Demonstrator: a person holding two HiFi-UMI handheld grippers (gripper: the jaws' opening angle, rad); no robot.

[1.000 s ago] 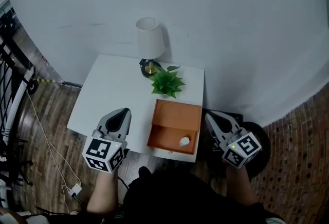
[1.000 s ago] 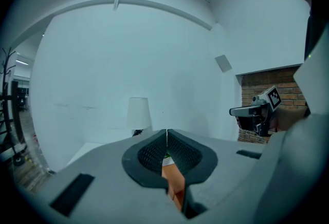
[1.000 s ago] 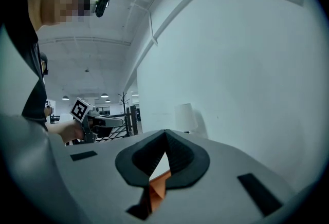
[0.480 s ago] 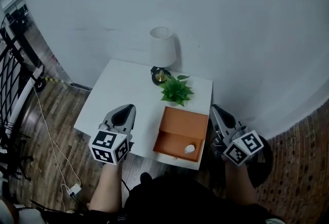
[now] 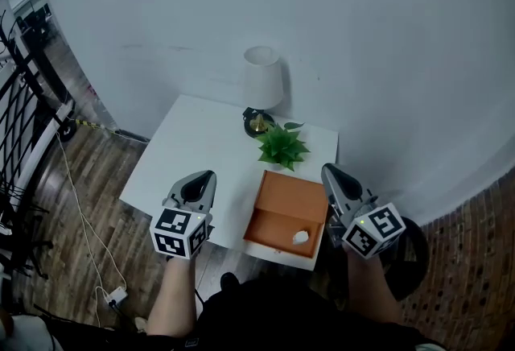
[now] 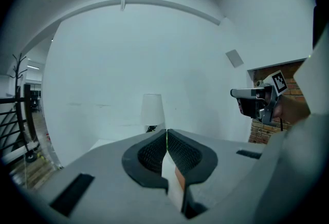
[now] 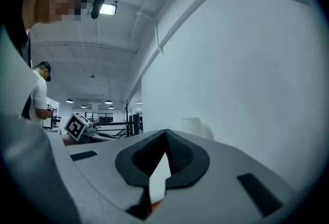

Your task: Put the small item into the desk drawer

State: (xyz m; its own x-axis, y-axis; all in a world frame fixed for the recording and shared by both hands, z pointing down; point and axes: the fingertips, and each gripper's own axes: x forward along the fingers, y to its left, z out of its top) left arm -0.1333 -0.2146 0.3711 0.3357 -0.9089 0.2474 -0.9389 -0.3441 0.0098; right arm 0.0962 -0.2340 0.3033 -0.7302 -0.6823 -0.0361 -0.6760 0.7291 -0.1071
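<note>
Down in the near right corner of the open drawer (image 5: 286, 200) sits the small item (image 5: 300, 237), white and rounded, resting on the orange floor with nothing touching it. The drawer is pulled out toward the person from the desk's (image 5: 193, 148) near edge, on its right side, white front panel closest to the camera.

Right gripper (image 5: 328, 172) hovers just beside the drawer's right wall, past the desk's right edge. Its own view shows the jaw tips pressed together, clenched on nothing (image 7: 165, 133).

Left gripper (image 5: 206, 179) is across on the other side, over the desk's near edge, left of the drawer and apart from it. Jaws closed tip to tip there too, nothing between them (image 6: 166, 133).

Behind the drawer a green plant (image 5: 282, 146) stands on the desk, and beyond it, at the far edge against the wall, a lamp (image 5: 263, 80) with a white shade. From the left gripper view that lamp (image 6: 152, 110) is dead ahead, with the right gripper (image 6: 252, 102) off at the right.
</note>
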